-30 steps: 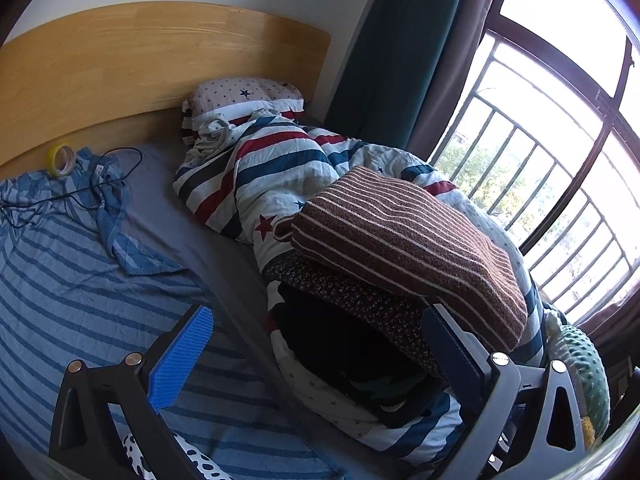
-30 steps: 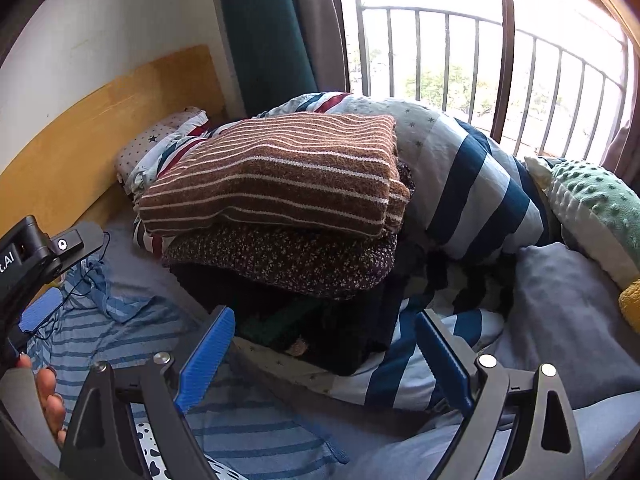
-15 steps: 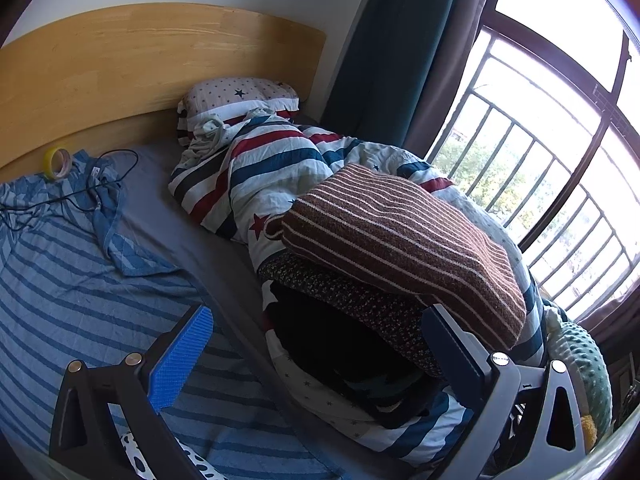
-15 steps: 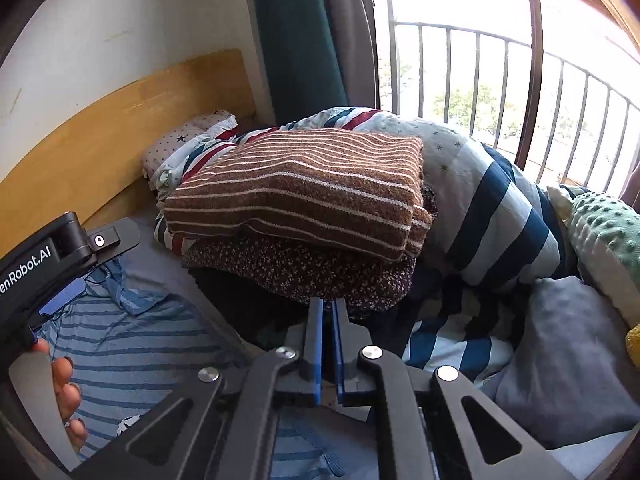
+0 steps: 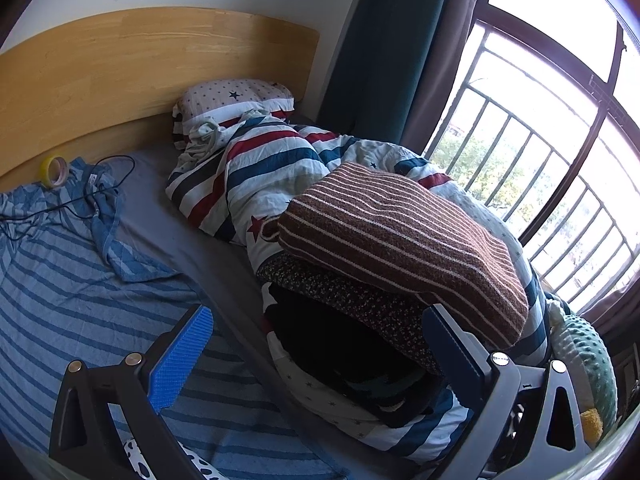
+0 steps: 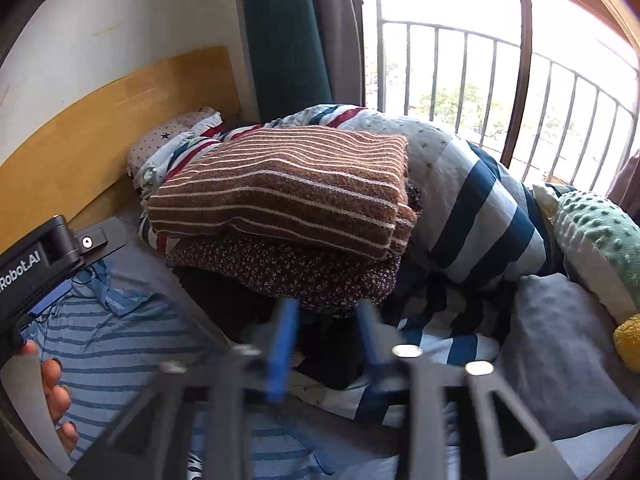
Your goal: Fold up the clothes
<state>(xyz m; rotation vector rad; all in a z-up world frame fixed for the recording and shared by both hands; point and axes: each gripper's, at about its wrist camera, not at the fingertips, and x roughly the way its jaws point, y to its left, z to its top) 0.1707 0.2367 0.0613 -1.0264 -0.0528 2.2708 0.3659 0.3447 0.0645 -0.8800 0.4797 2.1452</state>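
Striped shirt (image 5: 80, 300) below L gripper (image 5: 316, 348)

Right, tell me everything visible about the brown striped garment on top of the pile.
The brown striped garment looks like thick, fuzzy knit, brown with thin white stripes. It is folded into a neat, slightly tilted rectangle and lies topmost on the clothes stack, directly on a dark speckled garment, with the striped duvet behind it. No gripper touches it.

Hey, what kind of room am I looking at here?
Most likely a bedroom: a bed with a wooden headboard, a pillow, a striped duvet, and folded clothes stacked on it.
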